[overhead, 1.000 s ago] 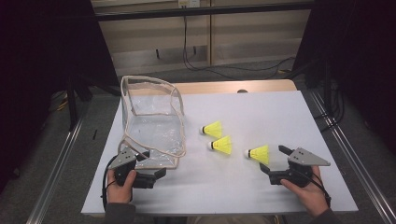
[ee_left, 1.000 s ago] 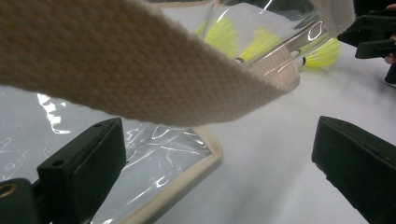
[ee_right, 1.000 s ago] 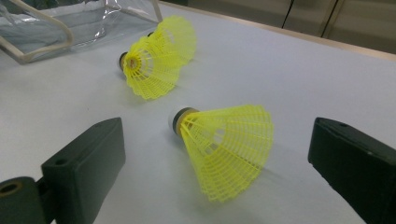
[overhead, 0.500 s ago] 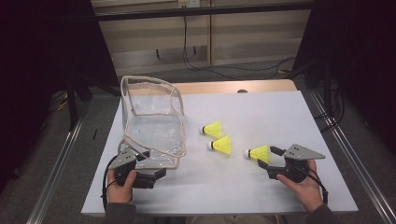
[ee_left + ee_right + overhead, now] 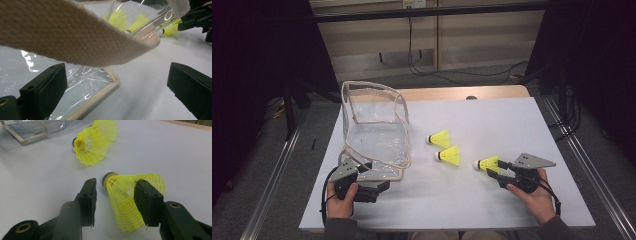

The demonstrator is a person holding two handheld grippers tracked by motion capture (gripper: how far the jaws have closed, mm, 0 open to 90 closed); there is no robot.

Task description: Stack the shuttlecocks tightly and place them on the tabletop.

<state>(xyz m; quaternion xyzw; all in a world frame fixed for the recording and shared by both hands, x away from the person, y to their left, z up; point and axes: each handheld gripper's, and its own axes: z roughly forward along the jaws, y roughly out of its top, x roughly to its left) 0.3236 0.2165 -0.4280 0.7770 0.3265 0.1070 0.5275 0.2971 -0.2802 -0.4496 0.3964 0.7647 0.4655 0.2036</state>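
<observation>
Right claw (image 5: 115,195), released, straddles the nearest yellow shuttlecock (image 5: 130,195), whose skirt lies between its jaws.

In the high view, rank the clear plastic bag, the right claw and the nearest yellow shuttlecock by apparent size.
1. Clear plastic bag with beige trim, by far the largest.
2. Right claw.
3. Yellow mesh shuttlecock between its jaws, smallest.
</observation>
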